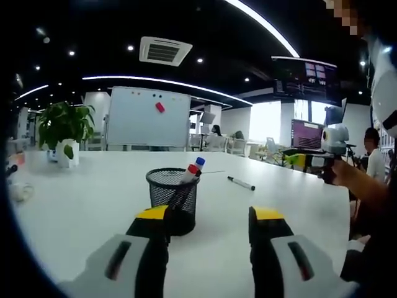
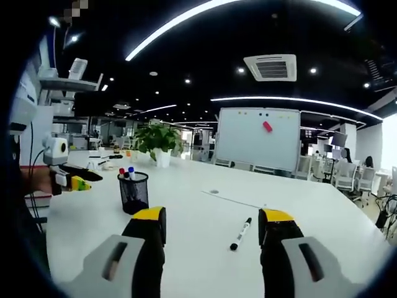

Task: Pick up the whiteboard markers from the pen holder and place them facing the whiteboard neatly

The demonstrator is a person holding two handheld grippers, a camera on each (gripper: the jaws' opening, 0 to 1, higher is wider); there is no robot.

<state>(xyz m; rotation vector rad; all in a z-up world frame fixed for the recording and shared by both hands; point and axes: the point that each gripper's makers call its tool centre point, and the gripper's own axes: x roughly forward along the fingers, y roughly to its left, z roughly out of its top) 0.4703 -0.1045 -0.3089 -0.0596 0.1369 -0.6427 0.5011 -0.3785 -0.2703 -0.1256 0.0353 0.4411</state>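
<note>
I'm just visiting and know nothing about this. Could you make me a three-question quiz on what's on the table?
1. True or false: a marker lies on the table, outside the holder.
2. Cap colours in the holder: A) red and blue, B) green and black?
3. What hangs behind the table, opposite the grippers?

Key: 1 true. 2 A. 3 whiteboard.

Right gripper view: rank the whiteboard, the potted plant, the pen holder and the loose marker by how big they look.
1. whiteboard
2. potted plant
3. pen holder
4. loose marker
Plant versus holder is unsure; the holder is nearer.
</note>
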